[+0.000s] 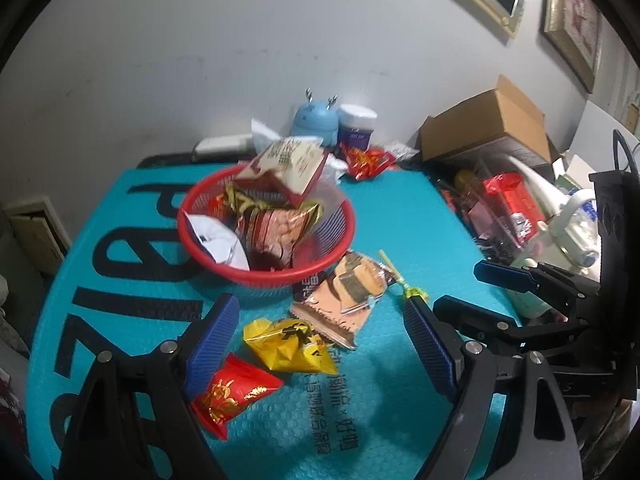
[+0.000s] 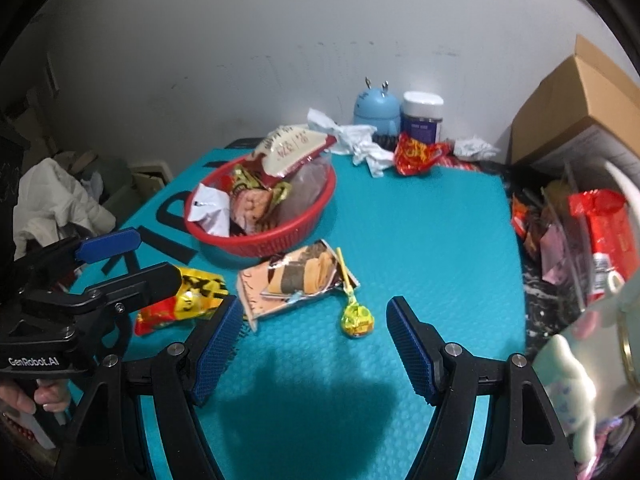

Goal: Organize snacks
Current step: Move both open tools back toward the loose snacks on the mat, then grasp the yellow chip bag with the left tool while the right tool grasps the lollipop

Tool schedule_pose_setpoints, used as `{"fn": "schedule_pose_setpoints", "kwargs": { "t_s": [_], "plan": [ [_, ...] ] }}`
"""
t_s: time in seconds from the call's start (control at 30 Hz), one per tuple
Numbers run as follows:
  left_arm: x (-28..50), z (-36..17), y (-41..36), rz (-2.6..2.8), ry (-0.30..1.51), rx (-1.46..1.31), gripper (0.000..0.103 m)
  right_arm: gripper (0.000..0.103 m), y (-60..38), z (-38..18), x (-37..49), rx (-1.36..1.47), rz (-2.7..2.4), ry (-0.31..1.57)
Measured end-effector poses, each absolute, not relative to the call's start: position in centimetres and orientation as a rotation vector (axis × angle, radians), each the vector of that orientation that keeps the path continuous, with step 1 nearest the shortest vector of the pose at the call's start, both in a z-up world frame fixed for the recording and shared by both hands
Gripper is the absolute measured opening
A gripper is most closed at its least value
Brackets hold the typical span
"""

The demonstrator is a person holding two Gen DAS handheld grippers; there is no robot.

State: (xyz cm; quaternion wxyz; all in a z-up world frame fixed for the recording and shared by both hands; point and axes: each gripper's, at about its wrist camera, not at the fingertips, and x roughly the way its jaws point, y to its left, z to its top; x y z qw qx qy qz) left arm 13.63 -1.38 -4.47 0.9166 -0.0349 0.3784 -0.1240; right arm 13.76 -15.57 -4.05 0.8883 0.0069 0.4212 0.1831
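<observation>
The left gripper hangs spread wide above a yellow packet, a red packet touching its left finger, red basket ahead.

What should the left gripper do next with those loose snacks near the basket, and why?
Probably ease the left gripper down and forward onto the yellow packet, then close. Both grippers are open and empty, that packet lies on the mat between the left fingers, and the red basket sits just behind it. The right gripper is nearer the lollipop.

Basket of snacks sat mid-bench; wafer packet just before it, lollipop at the packet's right, jar at the rear edge.
</observation>
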Motion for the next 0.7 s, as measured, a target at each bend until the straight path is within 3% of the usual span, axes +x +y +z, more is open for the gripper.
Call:
{"fn": "schedule_pose_setpoints", "kwargs": {
  "t_s": [0.37, 0.7],
  "plan": [
    [16.0, -8.3, -0.7, -0.206, 0.857, -0.079, 0.084, 0.074, -15.8, -8.3, 15.7, 0.022, 0.343, 0.916],
    [17.3, -11.5, -0.5, -0.197, 0.950, -0.098, 0.084, 0.062, -15.6, -11.2, 16.8, 0.032, 0.293, 0.948]
  ]
}}
